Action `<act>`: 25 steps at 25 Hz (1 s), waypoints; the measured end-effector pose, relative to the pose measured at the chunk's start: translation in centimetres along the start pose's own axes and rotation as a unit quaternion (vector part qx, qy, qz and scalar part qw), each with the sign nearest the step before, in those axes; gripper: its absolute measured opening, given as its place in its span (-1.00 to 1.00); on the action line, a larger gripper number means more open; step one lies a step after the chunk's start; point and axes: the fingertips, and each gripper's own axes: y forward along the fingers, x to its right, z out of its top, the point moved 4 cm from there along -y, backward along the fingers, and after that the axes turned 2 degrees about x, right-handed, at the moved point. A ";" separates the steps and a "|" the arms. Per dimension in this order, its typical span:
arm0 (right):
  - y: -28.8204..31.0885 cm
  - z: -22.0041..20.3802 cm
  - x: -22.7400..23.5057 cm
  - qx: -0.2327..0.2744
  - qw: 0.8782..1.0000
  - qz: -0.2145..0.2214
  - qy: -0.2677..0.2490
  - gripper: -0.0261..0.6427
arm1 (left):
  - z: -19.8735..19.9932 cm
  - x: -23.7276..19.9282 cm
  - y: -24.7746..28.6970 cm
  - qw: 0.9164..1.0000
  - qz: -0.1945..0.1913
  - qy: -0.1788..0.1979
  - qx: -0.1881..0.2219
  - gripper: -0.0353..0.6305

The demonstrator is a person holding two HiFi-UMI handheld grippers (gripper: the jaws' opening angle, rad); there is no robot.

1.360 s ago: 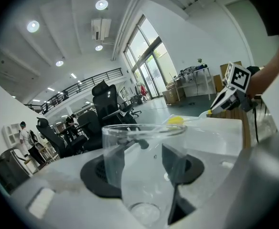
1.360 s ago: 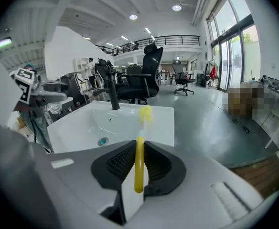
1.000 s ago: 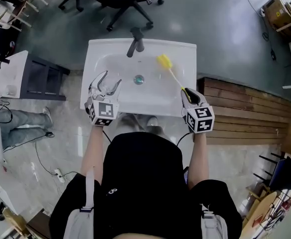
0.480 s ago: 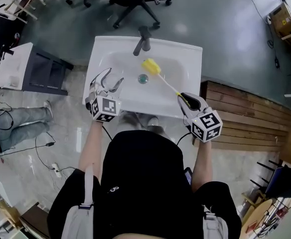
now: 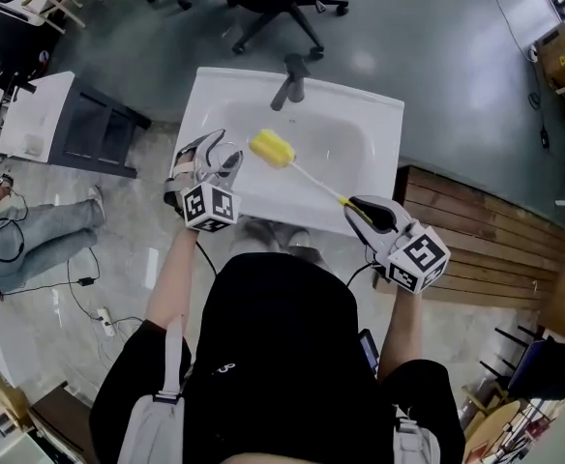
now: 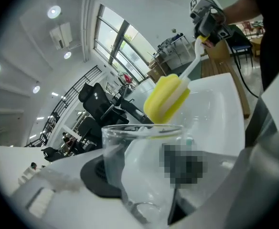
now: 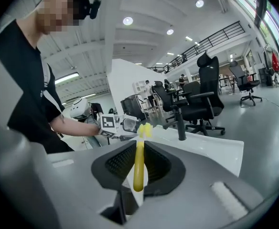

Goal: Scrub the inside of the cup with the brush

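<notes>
A: Cup first. How does it handle?
B: Clear cup (image 6: 126, 151), glass or plastic, can't tell. Looks light, rigid, slick-walled, and maybe breakable. The left gripper (image 5: 216, 153) is clamped across its side wall, which is a sensible hold; squeezing harder risks a crack or a pop-out.
A: Where is it?
B: Held up over the sink's (image 5: 374, 114) near-left corner, not resting on anything.
A: Brush?
B: The brush (image 7: 139, 166) has a thin yellow handle, which probably flexes. The right gripper (image 5: 353, 208) is clenched on its tail end, so it's a long lever. The soft sponge head (image 6: 167, 98) sits just above the cup's rim, not inside yet.
A: What's around it?
B: The faucet (image 5: 290, 80) is at the sink's far edge, well apart. Wooden decking (image 5: 486, 230) is to the right.
A: Any obstruction?
B: None between head and mouth. My guess is the snag will be the head fitting tight in the mouth and shoving the cup against the grip.
</notes>
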 end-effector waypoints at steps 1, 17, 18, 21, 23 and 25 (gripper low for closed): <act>0.0 0.3 -0.3 0.003 1.000 0.010 -0.002 -0.77 | -0.2 -0.1 0.0 1.000 0.001 0.010 -0.005 -0.09; 0.7 1.8 -3.0 0.000 0.994 0.107 -0.029 -0.77 | 0.0 0.5 -0.4 0.987 -0.010 0.157 -0.023 -0.09; 0.7 1.8 -3.0 -0.002 0.994 0.109 -0.030 -0.77 | 0.1 0.6 -0.5 0.986 -0.012 0.165 -0.021 -0.09; 0.9 1.9 -2.9 -0.007 0.993 0.115 -0.033 -0.77 | 0.3 0.7 -0.6 0.982 -0.016 0.186 -0.018 -0.09; 0.9 1.9 -2.8 -0.009 0.992 0.118 -0.033 -0.77 | 0.4 0.8 -0.8 0.980 -0.018 0.197 -0.015 -0.09; 1.0 1.9 -2.8 -0.010 0.992 0.121 -0.034 -0.77 | 0.7 1.0 -1.0 0.978 -0.021 0.209 -0.011 -0.09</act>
